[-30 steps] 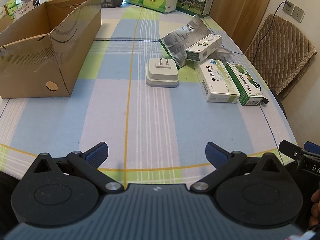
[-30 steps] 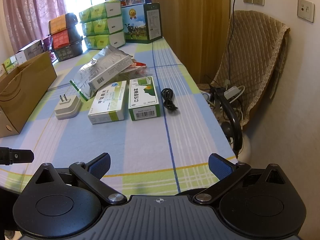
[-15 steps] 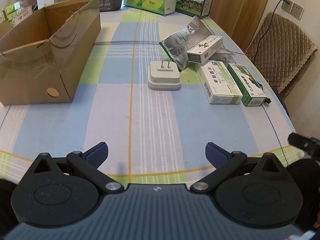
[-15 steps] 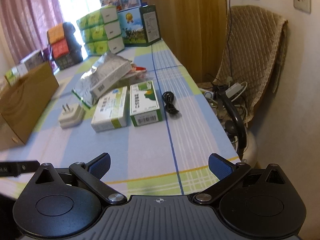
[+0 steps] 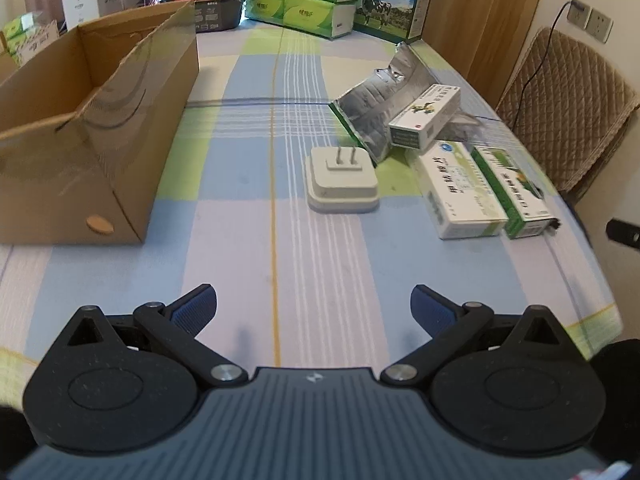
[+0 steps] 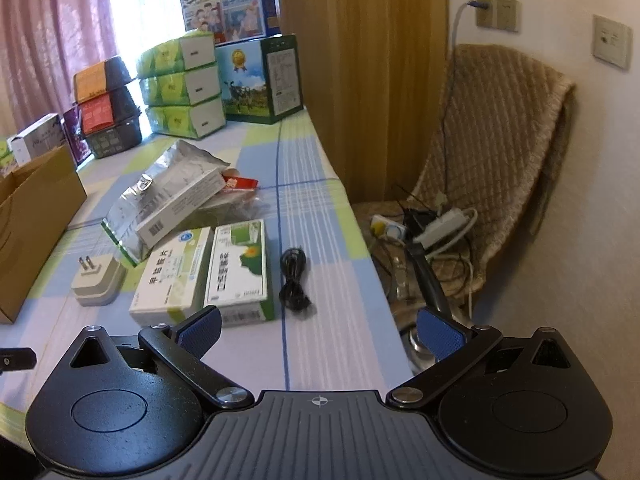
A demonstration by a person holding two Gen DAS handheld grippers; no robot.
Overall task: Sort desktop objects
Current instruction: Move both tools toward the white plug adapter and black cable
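We hold the left hand-held gripper [image 5: 314,304] released above the near part of the checked counter [image 5: 256,248], nothing between its blue pads. The right hand-held gripper [image 6: 320,330] is released too, hovering near the counter's right edge. Ahead of us lie a white plug adapter [image 5: 342,182], a white medicine box [image 5: 460,190] touching a green medicine box [image 5: 512,192], a silver pouch [image 5: 372,114] with a small carton [image 5: 424,116] resting on it, and a coiled black cable [image 6: 294,280]. An open cardboard box [image 5: 80,140] stands at the far left.
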